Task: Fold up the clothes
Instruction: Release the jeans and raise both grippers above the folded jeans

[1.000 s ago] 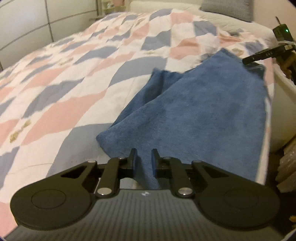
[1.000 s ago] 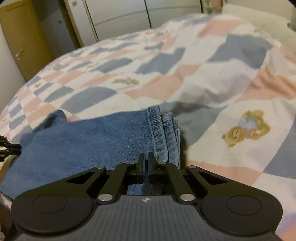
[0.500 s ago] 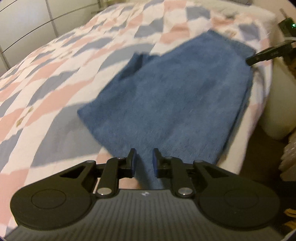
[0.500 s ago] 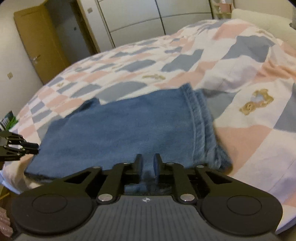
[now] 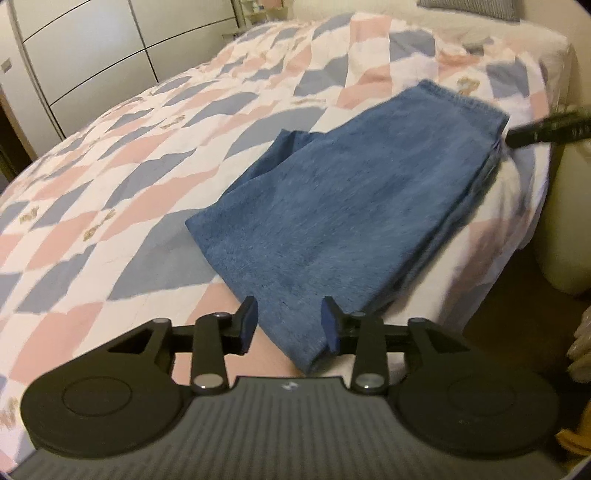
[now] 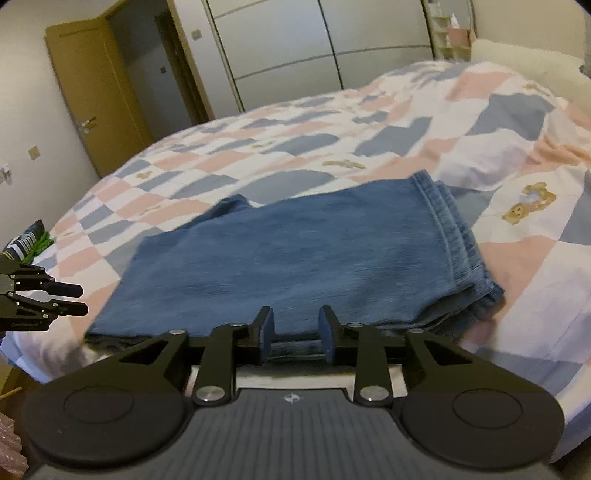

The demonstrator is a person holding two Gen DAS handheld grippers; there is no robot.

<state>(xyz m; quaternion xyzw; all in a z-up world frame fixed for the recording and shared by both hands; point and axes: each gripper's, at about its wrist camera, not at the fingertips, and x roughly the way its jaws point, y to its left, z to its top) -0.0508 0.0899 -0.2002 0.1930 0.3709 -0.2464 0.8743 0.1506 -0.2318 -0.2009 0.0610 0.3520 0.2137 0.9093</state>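
Note:
Folded blue jeans (image 5: 343,206) lie flat on the checked quilt (image 5: 110,192) near the bed's front edge, hems toward the pillow end. My left gripper (image 5: 289,321) hovers over the near corner of the jeans (image 6: 295,254); its jaws are opening and its pads press on nothing. My right gripper (image 6: 293,330) stands at the front edge of the jeans, jaws opening, the cloth lying loose below them. In the right wrist view the left gripper (image 6: 79,300) shows at the far left edge. The right gripper's fingers (image 5: 546,127) reach into the left wrist view by the hem corner.
White wardrobe doors (image 6: 332,55) and a wooden door (image 6: 92,99) stand beyond the bed. A pale pillow (image 5: 491,29) lies at the head. A cream stool or bin (image 5: 569,221) stands by the bed's side, and bags (image 5: 580,350) lie on the floor at right.
Both grippers let go of the jeans and pulled back toward the bed's edge; their jaws went from nearly shut to apart. The jeans now lie flat, folded over.

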